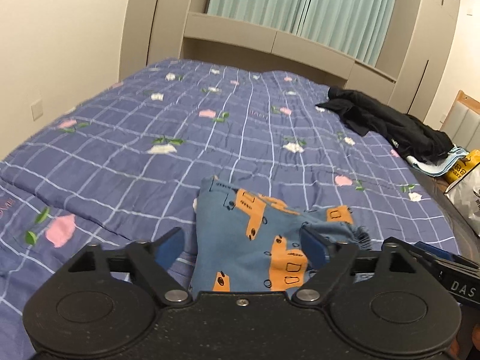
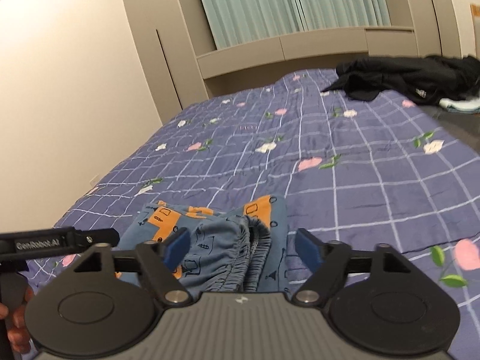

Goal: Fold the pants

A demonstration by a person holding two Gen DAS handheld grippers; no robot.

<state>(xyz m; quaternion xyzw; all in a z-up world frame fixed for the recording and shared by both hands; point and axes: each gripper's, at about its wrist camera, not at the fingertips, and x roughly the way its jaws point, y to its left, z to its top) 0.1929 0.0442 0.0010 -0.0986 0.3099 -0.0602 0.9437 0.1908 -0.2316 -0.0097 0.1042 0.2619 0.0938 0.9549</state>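
Blue pants (image 1: 255,225) with an orange print lie folded in a small bundle on the purple checked quilt (image 1: 135,126). My left gripper (image 1: 240,237) is open, its blue pads wide apart on either side of the bundle; a frayed hem rests by the right pad. In the right wrist view the pants (image 2: 210,219) show their gathered elastic waistband (image 2: 240,258). My right gripper (image 2: 243,237) is also open, with the waistband between its pads and not pinched. Each gripper shows at the edge of the other's view, close alongside.
A heap of black clothes (image 1: 390,123) lies at the bed's far right, with light folded cloth (image 1: 432,165), a yellow pack (image 1: 462,168) and a white bag (image 1: 468,198) beside it. A wall runs along the left, cupboards and curtains stand behind. A hand (image 2: 15,324) shows at lower left.
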